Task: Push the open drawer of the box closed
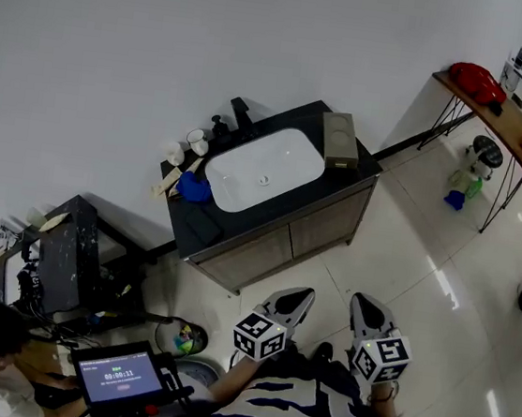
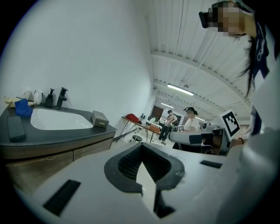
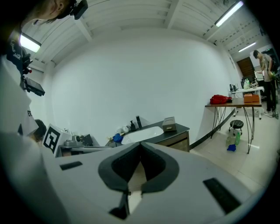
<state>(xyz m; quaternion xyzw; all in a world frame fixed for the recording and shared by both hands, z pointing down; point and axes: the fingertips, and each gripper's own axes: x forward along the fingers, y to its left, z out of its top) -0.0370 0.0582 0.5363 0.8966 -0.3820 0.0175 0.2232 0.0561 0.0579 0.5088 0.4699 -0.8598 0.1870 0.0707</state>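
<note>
Both closed, side by side: left tongs (image 1: 298, 298), right tongs (image 1: 366, 306).
</note>
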